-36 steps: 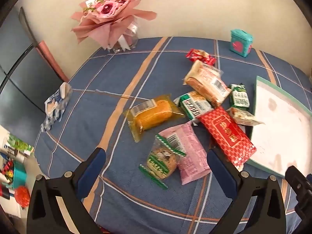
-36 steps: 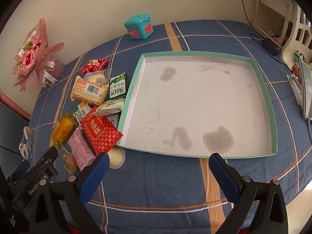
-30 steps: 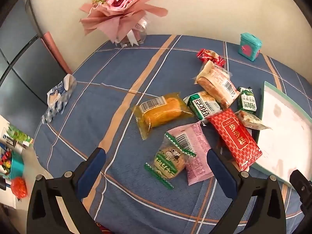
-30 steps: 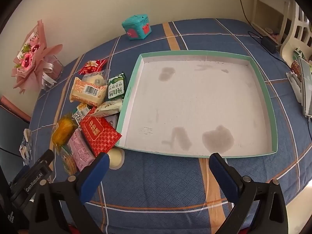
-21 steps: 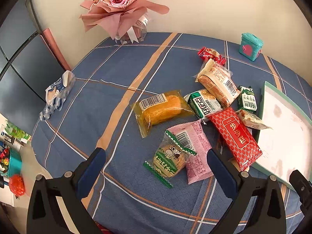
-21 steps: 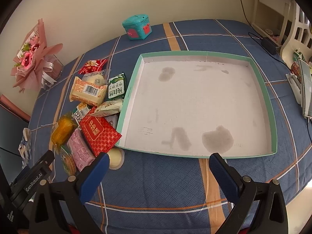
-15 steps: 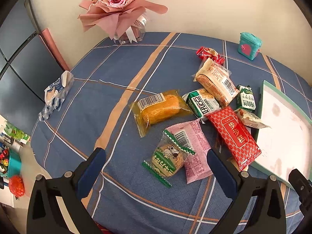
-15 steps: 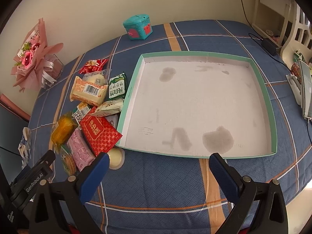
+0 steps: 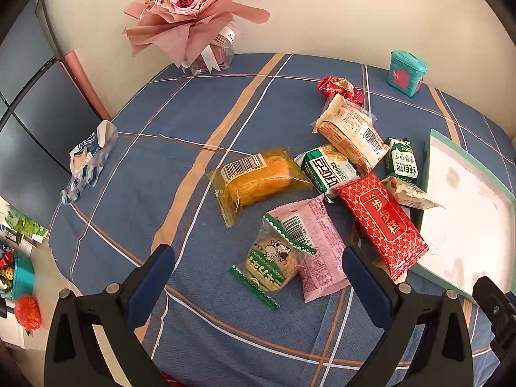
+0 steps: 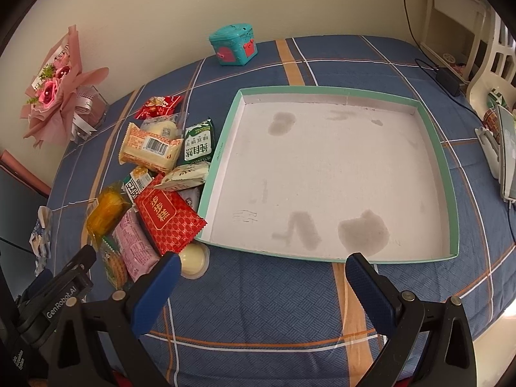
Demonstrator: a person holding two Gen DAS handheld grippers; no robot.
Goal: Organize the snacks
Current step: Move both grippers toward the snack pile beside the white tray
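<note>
A blue plaid tablecloth (image 10: 258, 316) covers the table against a cream wall. On it, your green-rimmed tray (image 10: 450, 174) sits bare: no snack has gone in yet, so the whole job appears to remain. Every packet lies heaped just left of the tray, from the red packet (image 9: 380, 216) touching its rim, to the yellow cake (image 9: 258, 180) and pink wafer (image 9: 317, 238) farther out, to the small cookie bag (image 9: 271, 262). Your left gripper (image 9: 258, 261) and right gripper (image 10: 259, 271) hover near the tray with jaws apart, holding nothing.
</note>
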